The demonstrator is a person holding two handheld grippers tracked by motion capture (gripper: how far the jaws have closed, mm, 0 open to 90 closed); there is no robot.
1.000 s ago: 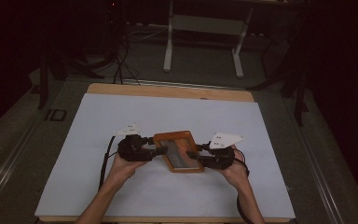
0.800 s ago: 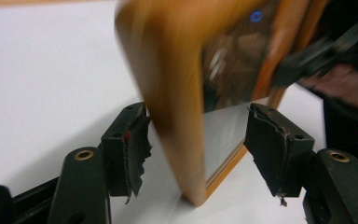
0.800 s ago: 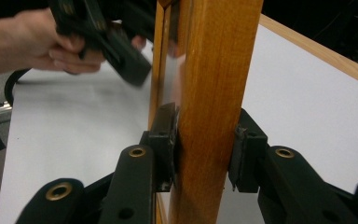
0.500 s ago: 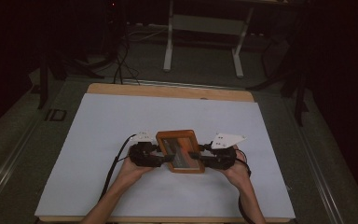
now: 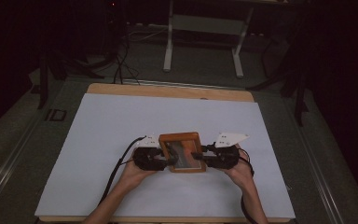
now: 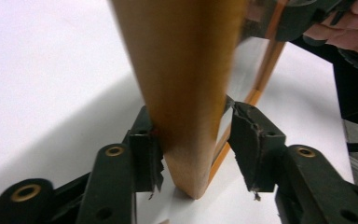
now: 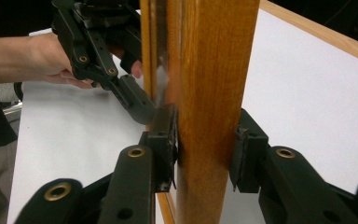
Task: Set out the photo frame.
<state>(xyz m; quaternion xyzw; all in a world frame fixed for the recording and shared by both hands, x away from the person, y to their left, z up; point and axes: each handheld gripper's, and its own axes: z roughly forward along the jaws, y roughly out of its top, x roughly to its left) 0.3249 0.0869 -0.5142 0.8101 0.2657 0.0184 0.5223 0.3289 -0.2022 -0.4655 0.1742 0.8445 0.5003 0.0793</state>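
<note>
Both tongs at a wooden frame [image 5: 182, 152] near the desk's [image 5: 98, 140] front edge: right gripper [image 5: 204, 157] pinching its side, left gripper [image 5: 168, 158] newly arrived, jaws just closing around the opposite side, one pad apart.

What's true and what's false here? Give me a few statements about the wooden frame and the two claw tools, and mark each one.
1. The wooden frame sits between the two grippers. True.
2. The right gripper has its jaws on either side of the frame's side rail. True; both pads press on the wood.
3. The left gripper is clamped tight on the frame. False: its jaws have just been closing with the frame's edge between them, but a gap shows at one pad.
4. The frame rests on bare wood. False: a white sheet covers the table.
5. The frame is blue plastic. False: it is orange-brown wood.
</note>
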